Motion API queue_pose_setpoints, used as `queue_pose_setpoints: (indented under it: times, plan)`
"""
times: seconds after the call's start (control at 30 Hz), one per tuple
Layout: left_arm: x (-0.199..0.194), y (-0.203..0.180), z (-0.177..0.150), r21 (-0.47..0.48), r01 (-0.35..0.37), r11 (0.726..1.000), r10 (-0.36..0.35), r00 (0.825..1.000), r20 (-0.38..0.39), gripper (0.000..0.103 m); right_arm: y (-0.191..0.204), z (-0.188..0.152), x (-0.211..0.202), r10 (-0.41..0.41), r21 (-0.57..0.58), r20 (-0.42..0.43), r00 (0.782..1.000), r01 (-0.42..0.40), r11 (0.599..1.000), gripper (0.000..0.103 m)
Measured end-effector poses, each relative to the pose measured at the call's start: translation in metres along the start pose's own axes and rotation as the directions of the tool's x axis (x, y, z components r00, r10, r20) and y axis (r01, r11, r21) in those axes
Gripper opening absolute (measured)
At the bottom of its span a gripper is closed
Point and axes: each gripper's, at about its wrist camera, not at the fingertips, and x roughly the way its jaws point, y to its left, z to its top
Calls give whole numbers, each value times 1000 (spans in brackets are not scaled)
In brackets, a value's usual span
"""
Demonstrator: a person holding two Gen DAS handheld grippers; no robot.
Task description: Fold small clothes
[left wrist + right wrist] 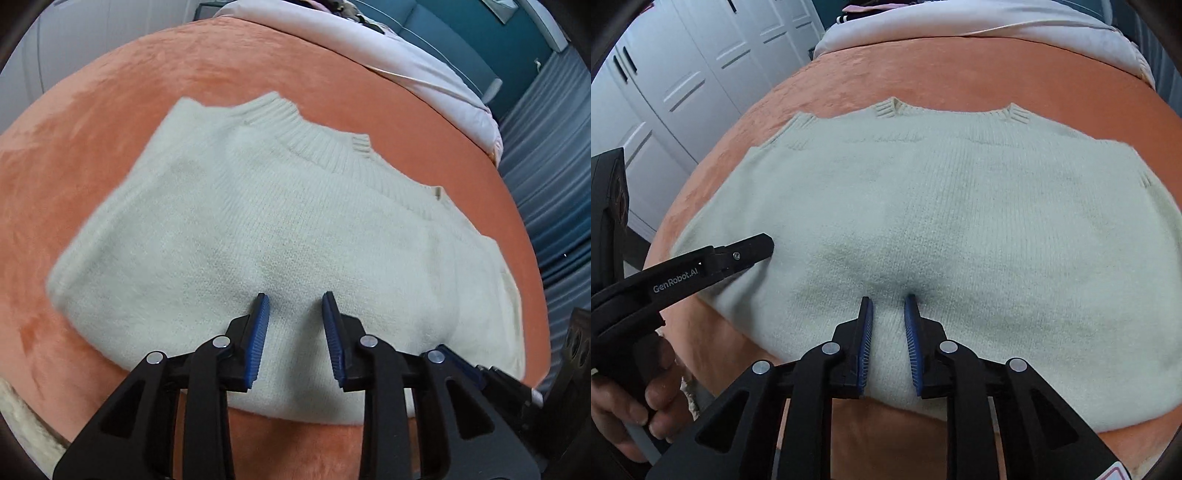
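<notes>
My left gripper [295, 295] hovered with jaws narrowly apart and empty over the near half of the cream sweater [280, 221], and my right gripper [888, 297] sat likewise, jaws narrow, tips just at the knit, gripping nothing I could see. The sweater lay flat mid-surface on the orange blanket [110, 92], collar toward the far edge, sleeves seemingly tucked in already. Both grippers sat by the near hem, I'd guess to pinch it for a fold toward the collar.
</notes>
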Motion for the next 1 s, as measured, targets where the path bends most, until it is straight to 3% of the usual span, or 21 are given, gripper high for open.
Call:
queue_pose_setpoints:
  times: [0.07, 0.13, 0.17, 0.2, 0.27, 0.33, 0.4, 0.47, 0.5, 0.53, 0.57, 0.6, 0.7, 0.77, 0.83, 0.93, 1.0]
  plan:
    - [-19, 6, 13, -1, 35, 999, -35, 997, 70, 38, -16, 8, -31, 43, 42, 71, 997, -46, 998, 20]
    - [-28, 17, 35, -24, 33, 999, -29, 991, 134, 61, -49, 22, -61, -18, 96, 172, 985, 1, 995, 45]
    - [-27, 24, 49, -48, 32, 998, -24, 988, 151, 64, -69, 29, -71, -67, 141, 209, 976, 38, 989, 61]
    - [-22, 32, 63, -75, 25, 997, -13, 989, 149, 67, -94, 37, -80, -121, 203, 243, 962, 72, 977, 67]
    - [-3, 43, 92, -119, 28, 993, -13, 992, 123, 67, -147, 54, -81, -208, 335, 238, 949, 121, 935, 68]
    - [28, 57, 113, -161, 7, 987, 2, 998, 57, 67, -185, 70, -64, -251, 427, 178, 951, 155, 891, 68]
    - [47, 70, 113, -193, -3, 981, 1, 1000, -9, 66, -212, 78, -48, -270, 477, 116, 956, 185, 859, 68]
    - [56, 68, 110, -203, -15, 979, 11, 1000, -24, 57, -227, 80, -29, -242, 500, 71, 968, 175, 848, 68]
    - [54, 64, 110, -184, -6, 983, 5, 1000, -7, 38, -226, 79, -20, -201, 500, 66, 977, 142, 855, 59]
    - [53, 59, 111, -158, 24, 987, -25, 1000, -7, 12, -217, 71, -19, -176, 492, 71, 982, 119, 862, 35]
    - [49, 55, 114, -148, 40, 988, -41, 999, -2, 9, -209, 75, -18, -159, 474, 87, 983, 100, 875, 19]
    - [39, 52, 117, -140, 55, 989, -50, 998, 39, 8, -206, 81, -22, -148, 457, 113, 983, 80, 886, 11]
    - [16, 44, 135, -101, 109, 989, -95, 987, 128, 8, -200, 79, -72, -121, 440, 299, 947, -24, 898, 10]
    - [16, 44, 147, -97, 93, 991, -78, 986, 145, 8, -202, 83, -92, -137, 435, 378, 916, -45, 899, 9]
    - [40, 49, 152, -106, 37, 994, -27, 994, 101, 8, -214, 86, -79, -173, 456, 346, 922, -3, 890, 9]
    - [89, 65, 139, -140, -35, 990, 31, 999, -26, 11, -248, 71, -5, -184, 517, 87, 979, 113, 848, 9]
    - [83, 65, 130, -133, -23, 991, 29, 999, 40, 12, -249, 64, -6, -190, 524, 133, 973, 94, 847, 10]
